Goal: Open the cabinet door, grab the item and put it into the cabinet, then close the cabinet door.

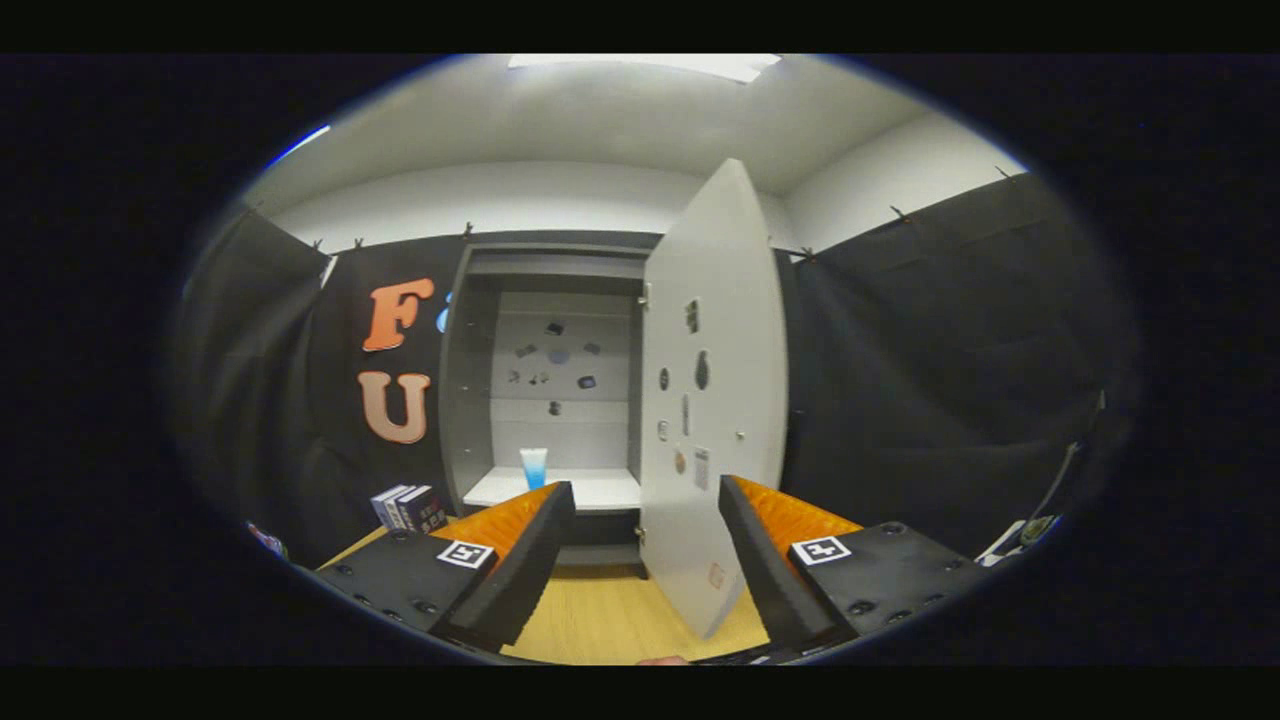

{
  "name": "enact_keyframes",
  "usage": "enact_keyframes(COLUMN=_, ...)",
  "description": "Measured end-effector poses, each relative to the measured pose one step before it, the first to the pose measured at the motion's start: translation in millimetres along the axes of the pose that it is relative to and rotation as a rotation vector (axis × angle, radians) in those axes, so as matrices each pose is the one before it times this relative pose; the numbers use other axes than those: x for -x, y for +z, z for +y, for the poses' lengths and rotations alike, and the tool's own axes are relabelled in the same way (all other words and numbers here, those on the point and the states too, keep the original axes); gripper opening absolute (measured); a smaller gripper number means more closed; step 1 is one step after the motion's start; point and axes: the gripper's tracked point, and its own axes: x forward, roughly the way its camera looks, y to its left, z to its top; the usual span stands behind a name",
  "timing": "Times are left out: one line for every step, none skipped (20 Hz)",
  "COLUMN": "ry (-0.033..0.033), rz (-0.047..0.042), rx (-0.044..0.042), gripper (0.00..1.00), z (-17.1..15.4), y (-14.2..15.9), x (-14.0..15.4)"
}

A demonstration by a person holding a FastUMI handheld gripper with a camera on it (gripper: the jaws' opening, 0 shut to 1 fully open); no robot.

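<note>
blue cup (533, 468) x1, gripper (646, 512) jaws apart

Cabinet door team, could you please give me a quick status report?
Gripper open, empty, the door's lower edge between its fingers. Cabinet door swung open. Blue cup already on the cabinet shelf. Books left of cabinet, out of the way.

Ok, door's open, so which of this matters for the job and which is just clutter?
For the job:
- cabinet, open
- cabinet door, swung wide, its lower edge between the fingers
- blue cup, on the cabinet shelf
- claw, open, holding nothing

Clutter:
- books, left of the cabinet
- wooden table
</note>
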Motion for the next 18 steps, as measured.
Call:
enact_keyframes(ry=-0.04809, rz=-0.00564, rx=-0.00372, gripper=0.93, z=-21.89, y=0.14, x=6.93)
enact_keyframes(ry=-0.04414, rz=-0.00067, rx=-0.00101, gripper=0.93, z=-19.67, y=0.4, x=2.46)
enact_keyframes(ry=-0.0369, rz=0.00577, rx=0.00131, gripper=0.93, z=-17.37, y=-2.31, x=1.36)
enact_keyframes(ry=-0.02858, rz=0.00126, rx=0.00244, gripper=0.93, z=-13.89, y=-0.22, x=-0.9)
enact_keyframes(ry=-0.02573, rz=0.00051, rx=0.00272, gripper=0.93, z=-13.27, y=-0.85, x=-3.26)
enact_keyframes(ry=-0.01954, rz=0.00239, rx=0.00295, gripper=0.93, z=-10.96, y=-0.85, x=-6.17)
enact_keyframes(ry=-0.01715, rz=0.00532, rx=-0.00049, gripper=0.93, z=-10.19, y=-2.63, x=-8.35)
enact_keyframes(ry=-0.01191, rz=0.00712, rx=-0.0039, gripper=0.93, z=-8.42, y=-2.85, x=-9.91)
enact_keyframes(ry=-0.00766, rz=0.0126, rx=-0.00642, gripper=0.93, z=-5.07, y=-3.85, x=-11.18)
enact_keyframes(ry=-0.00469, rz=0.00995, rx=-0.0059, gripper=0.93, z=-4.64, y=-4.42, x=-9.87)
enact_keyframes(ry=-0.00488, rz=0.01132, rx=-0.00518, gripper=0.93, z=-4.46, y=-4.18, x=-12.38)
enact_keyframes(ry=-0.00165, rz=0.01253, rx=-0.00321, gripper=0.93, z=-3.59, y=-3.05, x=-11.76)
enact_keyframes(ry=-0.00001, rz=0.00603, rx=-0.00413, gripper=0.93, z=-2.5, y=-1.54, x=-11.19)
enact_keyframes(ry=0.00324, rz=0.00108, rx=-0.00485, gripper=0.93, z=-1.58, y=-0.16, x=-10.76)
enact_keyframes(ry=0.00362, rz=-0.00143, rx=-0.0087, gripper=0.93, z=-0.81, y=0.73, x=-10.89)
enact_keyframes(ry=0.00675, rz=0.00312, rx=-0.00995, gripper=0.93, z=0.71, y=0.85, x=-10.16)
enact_keyframes(ry=0.00796, rz=0.00198, rx=-0.01115, gripper=0.93, z=0.43, y=-0.56, x=-7.76)
enact_keyframes(ry=0.0077, rz=0.0002, rx=-0.00873, gripper=0.93, z=0.16, y=-0.79, x=-7.14)
